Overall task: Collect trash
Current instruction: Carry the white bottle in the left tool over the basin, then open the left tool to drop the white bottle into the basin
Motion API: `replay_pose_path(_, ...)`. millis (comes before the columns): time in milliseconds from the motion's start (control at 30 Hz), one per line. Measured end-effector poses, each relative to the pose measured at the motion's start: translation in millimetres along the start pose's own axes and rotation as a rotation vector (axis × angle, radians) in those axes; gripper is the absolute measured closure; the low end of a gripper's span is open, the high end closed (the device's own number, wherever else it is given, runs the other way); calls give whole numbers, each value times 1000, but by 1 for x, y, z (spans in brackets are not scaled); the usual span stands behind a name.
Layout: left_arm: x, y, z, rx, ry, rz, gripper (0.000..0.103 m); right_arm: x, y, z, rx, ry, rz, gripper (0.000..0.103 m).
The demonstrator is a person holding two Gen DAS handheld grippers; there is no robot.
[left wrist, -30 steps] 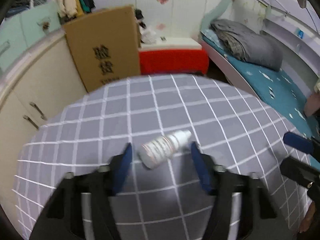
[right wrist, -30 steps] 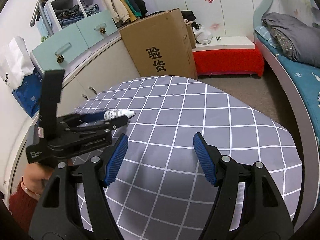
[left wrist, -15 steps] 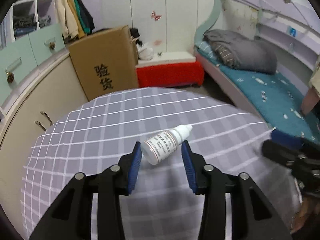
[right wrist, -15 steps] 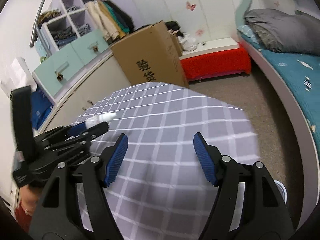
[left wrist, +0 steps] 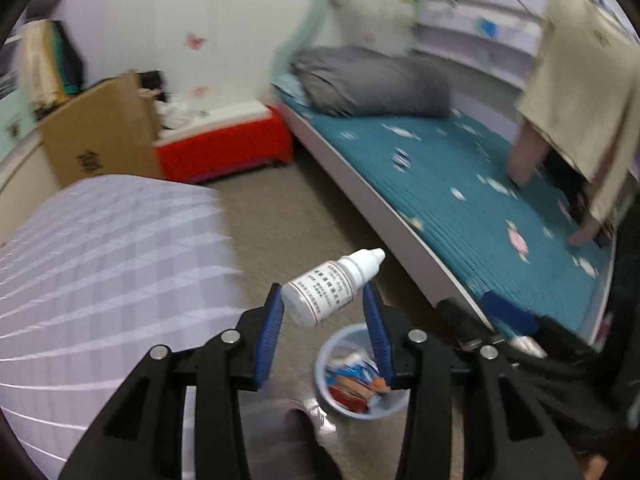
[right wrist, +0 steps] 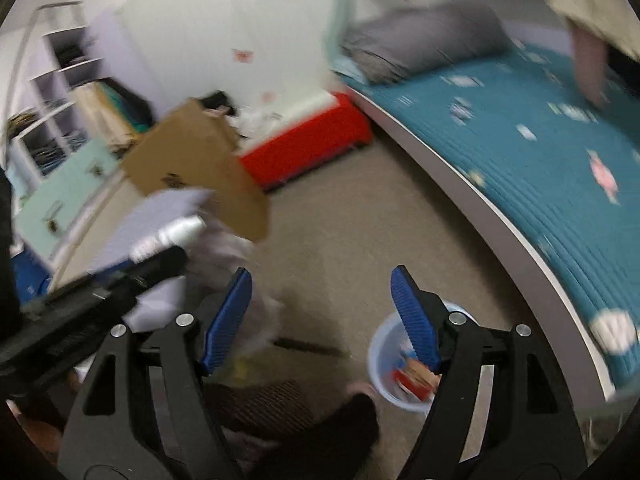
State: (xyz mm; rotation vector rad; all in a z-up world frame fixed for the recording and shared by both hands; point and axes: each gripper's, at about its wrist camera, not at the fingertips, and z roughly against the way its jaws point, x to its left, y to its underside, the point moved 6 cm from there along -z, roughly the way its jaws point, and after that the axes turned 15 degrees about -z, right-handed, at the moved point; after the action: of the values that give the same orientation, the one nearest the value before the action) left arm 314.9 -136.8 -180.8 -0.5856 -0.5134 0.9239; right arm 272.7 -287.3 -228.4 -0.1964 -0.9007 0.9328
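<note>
We've got the left gripper [left wrist: 323, 312] fingers pinching the small white dropper bottle [left wrist: 328, 290] across its labelled body, likely light, rigid, slick plastic, held in the air above the blue bin [left wrist: 322, 360], long axis tilted, cap pointing up-right; right gripper [right wrist: 322, 316] fingers spread, empty.

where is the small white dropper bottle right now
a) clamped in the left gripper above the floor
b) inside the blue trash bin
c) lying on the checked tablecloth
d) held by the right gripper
a: the white dropper bottle sits clamped between the left gripper's blue jaws, over the carpet, with the blue trash bin below it.
</note>
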Motion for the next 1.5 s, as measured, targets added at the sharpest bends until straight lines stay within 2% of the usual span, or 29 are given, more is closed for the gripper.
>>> replay_pose_path(133, -67, 14, -63, 94, 49, -97, 63, -81, 16, -30, 55, 105, -119, 32)
replay_pose_path(233, -97, 37, -129, 215, 100, -125, 63, -140, 34, -64, 104, 205, -189, 32)
replay_pose_path(300, -112, 58, -180, 313, 101, -146, 63, -172, 48, -87, 135, 259, -220, 32)
replay_pose_path(433, -121, 103, -257, 481, 114, -159, 63, -231, 82, -145, 233, 387, -254, 32)
replay_pose_path(600, -123, 161, -336, 694, 137, -69, 63, -285, 122, -205, 348, 496, -309, 33)
replay_pose_path(633, -123, 171, -347, 720, 130, -62, 63, -293, 131, -215, 372, 512, -321, 38)
replay_pose_path(767, -122, 203, -378, 799, 142, -31, 63, -312, 152, -242, 429, 544, -352, 57)
replay_pose_path(800, -121, 212, -384, 825, 143, -16, 63, -316, 158, -248, 448, 554, -351, 67)
replay_pose_path(900, -120, 222, -395, 849, 140, -3, 63, -330, 163, -258, 479, 559, -364, 72)
replay_pose_path(967, -127, 220, -401, 852, 145, -15, 63, -331, 165, -262, 487, 549, -371, 81)
replay_pose_path(1133, -138, 237, -404, 912, 171, 4, 63, -329, 164, -264, 486, 547, -369, 81)
replay_pose_path(1367, -145, 231, -404, 874, 208, 6, 62, -331, 165, -264, 483, 534, -388, 81)
replay_pose_path(1433, -148, 233, -402, 894, 229, 19, 49, -332, 166, -264, 480, 530, -398, 81)
replay_pose_path(1467, -147, 233, -402, 896, 222, 17, 37, -333, 166, -263, 477, 526, -407, 81)
replay_pose_path(1500, -146, 232, -400, 891, 213, 17, 31, -334, 167, -262, 476, 521, -417, 80)
